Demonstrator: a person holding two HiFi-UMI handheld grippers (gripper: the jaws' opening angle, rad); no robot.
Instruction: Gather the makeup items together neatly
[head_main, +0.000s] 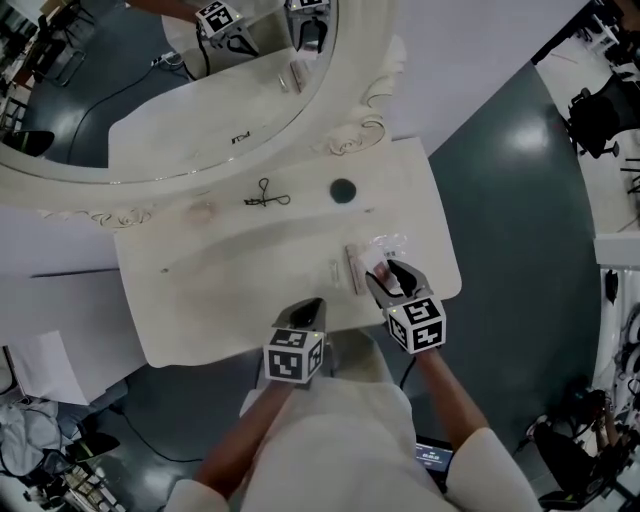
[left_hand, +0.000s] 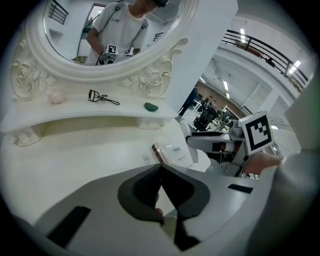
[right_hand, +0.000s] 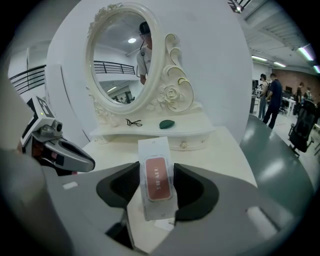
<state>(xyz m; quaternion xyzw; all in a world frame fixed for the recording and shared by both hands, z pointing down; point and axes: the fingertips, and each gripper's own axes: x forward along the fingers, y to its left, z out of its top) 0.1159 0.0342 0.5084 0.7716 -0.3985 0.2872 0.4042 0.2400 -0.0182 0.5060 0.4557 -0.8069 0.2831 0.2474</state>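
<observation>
Right gripper (right_hand: 156, 169): jaws clamped on packet (right_hand: 157, 186), its long axis along the jaws, far end pointing toward mirror (right_hand: 125, 60). Left gripper (left_hand: 161, 171): jaws together, above bench (left_hand: 75, 160).

Pink packet (right_hand: 156, 182) held upright, eyelash curler (head_main: 265, 197) and perhaps green puff (head_main: 342, 190) on shelf (head_main: 305, 208)
</observation>
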